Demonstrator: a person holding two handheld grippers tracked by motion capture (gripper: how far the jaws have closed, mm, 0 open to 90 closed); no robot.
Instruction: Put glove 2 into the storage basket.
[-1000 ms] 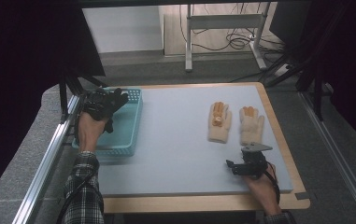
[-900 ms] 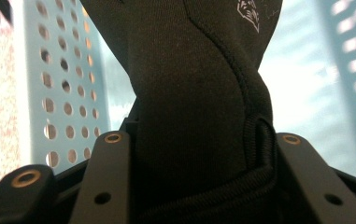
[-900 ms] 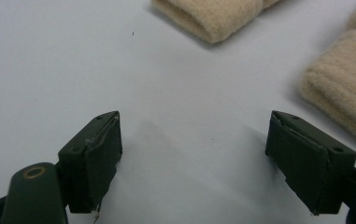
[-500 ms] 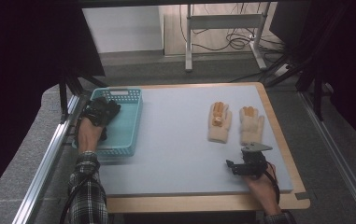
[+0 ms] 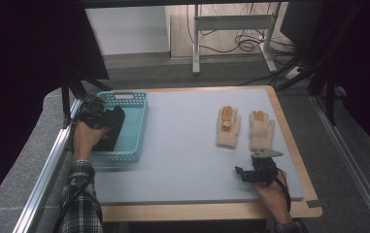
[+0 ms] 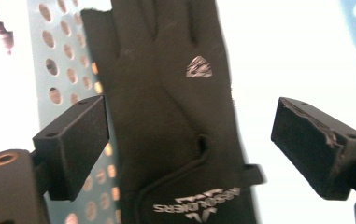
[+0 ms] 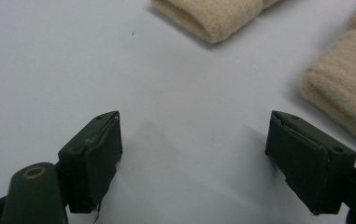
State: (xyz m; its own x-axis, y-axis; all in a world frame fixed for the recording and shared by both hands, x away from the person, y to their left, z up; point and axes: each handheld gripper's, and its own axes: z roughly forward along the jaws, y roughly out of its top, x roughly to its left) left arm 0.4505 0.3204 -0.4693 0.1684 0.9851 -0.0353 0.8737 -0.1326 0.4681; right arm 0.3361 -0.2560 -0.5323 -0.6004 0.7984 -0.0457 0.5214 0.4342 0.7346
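Note:
A black glove (image 6: 175,93) with a silver logo lies flat in the teal basket (image 5: 136,126) at the table's left. My left gripper (image 6: 189,140) hovers over it, open, one jaw on each side of the glove's palm. In the high view the left gripper (image 5: 95,115) sits over the basket's left half, above the black glove (image 5: 113,127). Two beige knitted gloves (image 5: 227,127) (image 5: 261,130) lie side by side at the right. My right gripper (image 5: 248,171) rests low just in front of them, open and holding nothing. The right gripper (image 7: 194,158) faces the beige cuffs (image 7: 213,16) (image 7: 344,93).
The pale grey mat (image 5: 187,160) covers most of the wooden table (image 5: 207,211). A metal rail (image 5: 51,165) runs along the left edge, and dark frame posts stand at the back corners.
My left hand has drawn back from the basket's far end toward its near left side. The black glove now lies in the basket. The right gripper has stayed put.

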